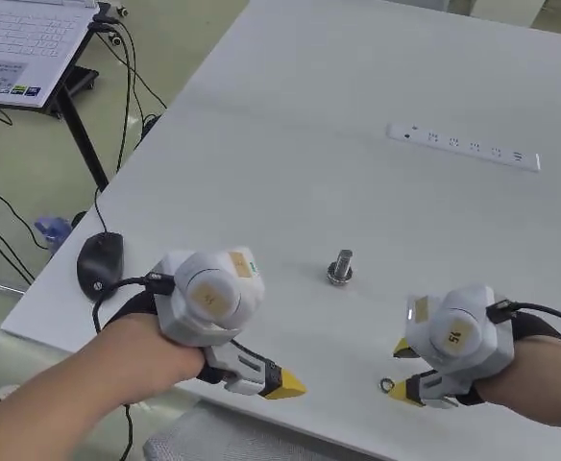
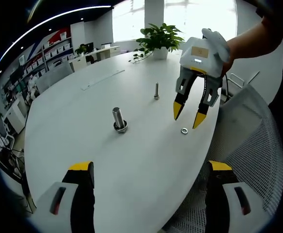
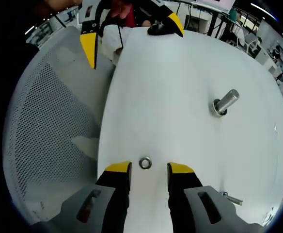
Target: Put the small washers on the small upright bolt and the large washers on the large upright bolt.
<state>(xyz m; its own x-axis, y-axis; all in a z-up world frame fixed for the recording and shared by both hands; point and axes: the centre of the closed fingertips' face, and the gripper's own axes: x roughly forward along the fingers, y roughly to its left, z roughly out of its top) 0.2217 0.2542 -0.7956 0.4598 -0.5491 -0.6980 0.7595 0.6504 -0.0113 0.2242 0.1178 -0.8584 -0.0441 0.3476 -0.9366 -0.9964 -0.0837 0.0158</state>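
Observation:
A large bolt [image 1: 340, 268] stands upright mid-table, also seen as large bolt [image 2: 118, 119] and large bolt [image 3: 225, 103]. Behind it rises a thin small bolt [image 2: 156, 91]. A small washer [image 3: 145, 163] lies flat on the table near its front edge, between the tips of my right gripper [image 3: 149, 168], which is open and not closed on it. The same washer [image 1: 387, 386] sits by the right gripper [image 1: 398, 371]; from the left it is washer [image 2: 184, 130] under the right gripper [image 2: 187, 115]. My left gripper [image 2: 150, 167] is open wide and holds nothing, low at the left gripper [image 1: 271, 379].
A white power strip [image 1: 463, 146] lies at the far side of the table. A mouse [image 1: 100, 261] sits at the left table edge, a laptop [image 1: 21, 43] on a stand beyond. A mesh chair [image 3: 54, 121] stands just off the front edge. A potted plant [image 2: 158, 39] is at the table's far end.

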